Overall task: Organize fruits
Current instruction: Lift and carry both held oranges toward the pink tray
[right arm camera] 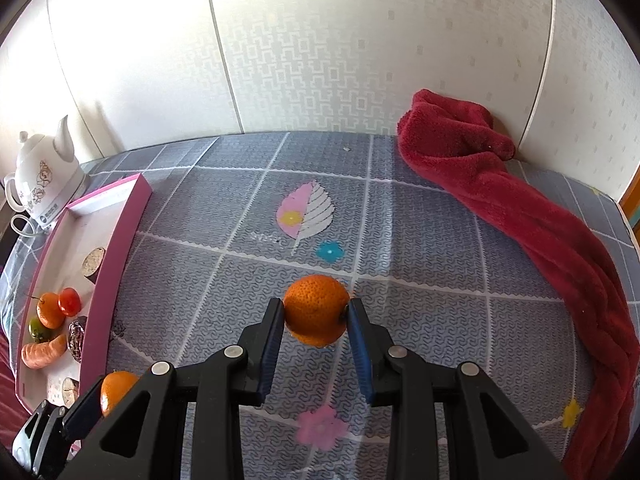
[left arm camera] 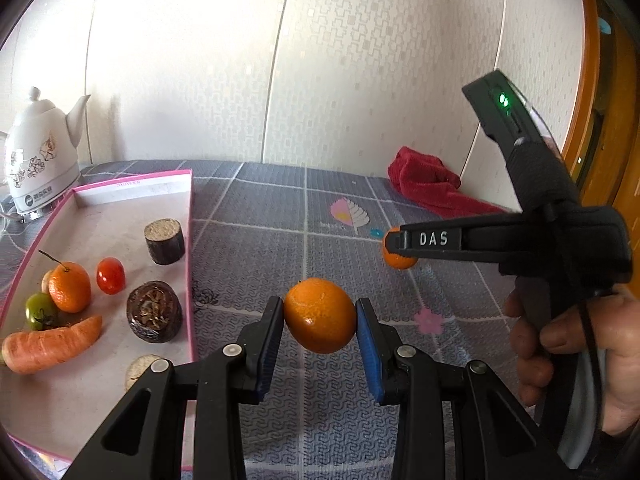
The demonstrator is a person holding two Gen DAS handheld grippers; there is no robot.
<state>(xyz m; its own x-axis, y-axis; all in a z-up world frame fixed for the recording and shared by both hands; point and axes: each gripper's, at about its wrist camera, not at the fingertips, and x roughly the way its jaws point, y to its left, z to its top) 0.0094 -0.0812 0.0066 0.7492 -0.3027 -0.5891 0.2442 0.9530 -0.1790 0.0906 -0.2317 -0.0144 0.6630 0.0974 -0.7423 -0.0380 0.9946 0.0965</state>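
My left gripper (left arm camera: 320, 316) is shut on an orange tangerine (left arm camera: 320, 314), held above the patterned cloth just right of the pink-edged box (left arm camera: 191, 248). My right gripper (right arm camera: 315, 314) is shut on a second tangerine (right arm camera: 316, 308) over the middle of the cloth. In the left wrist view the right gripper (left arm camera: 394, 245) shows at the right, a hand (left arm camera: 580, 344) around its handle, its tangerine (left arm camera: 398, 258) partly hidden by a finger. The right wrist view catches the left gripper's tangerine (right arm camera: 118, 390) at the lower left. Inside the box lie an orange (left arm camera: 70, 286), a red tomato (left arm camera: 111, 275), a green tomato (left arm camera: 40, 310) and a carrot (left arm camera: 52, 344).
Several dark brown cylinders (left arm camera: 154, 310) also lie in the box. A white kettle (left arm camera: 38, 156) stands behind it at the far left. A red towel (right arm camera: 520, 216) is draped along the right side of the table (right arm camera: 420, 240), against the wall.
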